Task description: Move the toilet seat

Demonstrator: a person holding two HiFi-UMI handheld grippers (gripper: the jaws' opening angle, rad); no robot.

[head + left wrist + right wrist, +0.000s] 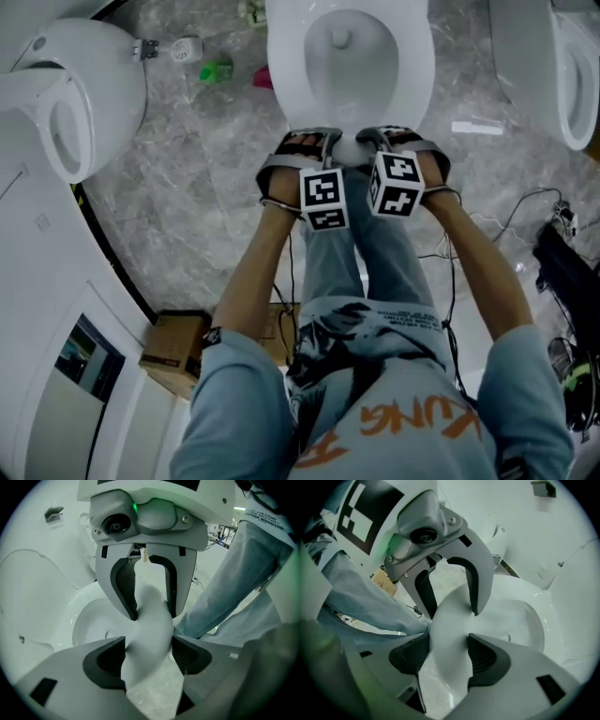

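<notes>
White and grey all round us, with a few bright spots.

The toilet seat [417,75] is glossy white. Our left tongs [150,654] and right tongs [443,656] are pale grey, with black ribbed pads [105,663] and black-and-white square markers [323,197]. We see a grey marbled floor [216,159], a green bottle [216,69], a brown box [173,352], faded blue trousers [375,244] and orange shirt lettering [394,422].
</notes>
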